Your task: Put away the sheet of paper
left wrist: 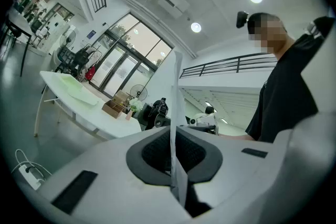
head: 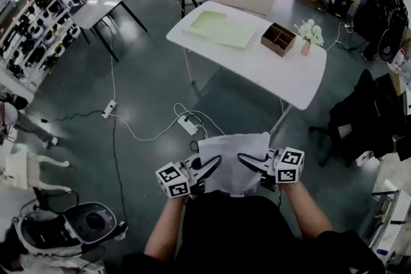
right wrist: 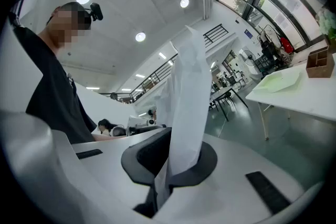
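Sheet of paper [head: 232,160]: it hangs in the air close to my body, spread between the two grippers and well apart from any surface. The left gripper [left wrist: 173,153] has its jaws closed on the sheet's left edge, with the paper standing edge-on between the pads. The right gripper [right wrist: 170,160] is pinched fully together on the right edge, where the paper bunches and curls above the jaws.

I judge the sheet very light, thin and limp. It will sag in the middle, crease at any pinch, and could tear if I pull the grippers apart or slip out if I loosen either one. Opposite edges, as I have it, is the right hold, with only gentle tension across it.

Below it on the floor lies a power strip [head: 187,125]. Farther off is the white table [head: 270,70], carrying a pale green tray [head: 221,27], a wooden box [head: 278,39] and a vase of white flowers [head: 309,35]. The flat tray looks the likelier home, though I cannot be sure.
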Motion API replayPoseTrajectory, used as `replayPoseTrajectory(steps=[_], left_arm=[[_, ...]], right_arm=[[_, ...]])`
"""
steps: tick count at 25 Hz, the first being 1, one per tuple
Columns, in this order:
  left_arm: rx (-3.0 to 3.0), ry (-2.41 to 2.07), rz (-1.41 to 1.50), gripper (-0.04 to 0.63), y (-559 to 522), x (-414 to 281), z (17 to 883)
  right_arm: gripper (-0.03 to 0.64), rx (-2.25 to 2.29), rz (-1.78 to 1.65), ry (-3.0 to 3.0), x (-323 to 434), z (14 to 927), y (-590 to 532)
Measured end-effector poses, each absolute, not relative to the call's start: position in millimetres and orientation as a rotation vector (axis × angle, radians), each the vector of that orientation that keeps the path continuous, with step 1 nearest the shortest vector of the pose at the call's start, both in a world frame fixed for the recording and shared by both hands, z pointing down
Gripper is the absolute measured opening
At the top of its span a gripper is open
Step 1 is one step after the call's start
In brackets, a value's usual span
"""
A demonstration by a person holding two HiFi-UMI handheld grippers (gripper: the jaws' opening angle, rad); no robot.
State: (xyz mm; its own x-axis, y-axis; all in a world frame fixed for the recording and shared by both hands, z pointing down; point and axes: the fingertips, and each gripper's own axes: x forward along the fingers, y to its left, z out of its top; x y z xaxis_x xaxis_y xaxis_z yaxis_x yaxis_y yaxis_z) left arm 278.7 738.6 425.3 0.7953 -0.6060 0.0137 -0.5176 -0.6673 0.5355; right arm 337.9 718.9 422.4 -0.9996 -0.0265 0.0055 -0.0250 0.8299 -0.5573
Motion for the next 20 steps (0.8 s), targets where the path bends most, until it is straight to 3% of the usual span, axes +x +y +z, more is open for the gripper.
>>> replayPoseTrajectory(steps=[11, 20], left_arm=[[2.398, -0.893, -0.245, 0.003, 743.1, 273.9, 440.6], [2.392, -0.854, -0.293, 0.003, 685.9, 252.0, 445.8]], right_arm=[[-0.002, -0.047, -1.020, 2.982, 330.6, 442.4, 714.3], [-0.002, -0.080, -0.996, 3.017, 311.2, 442.2, 660.3]])
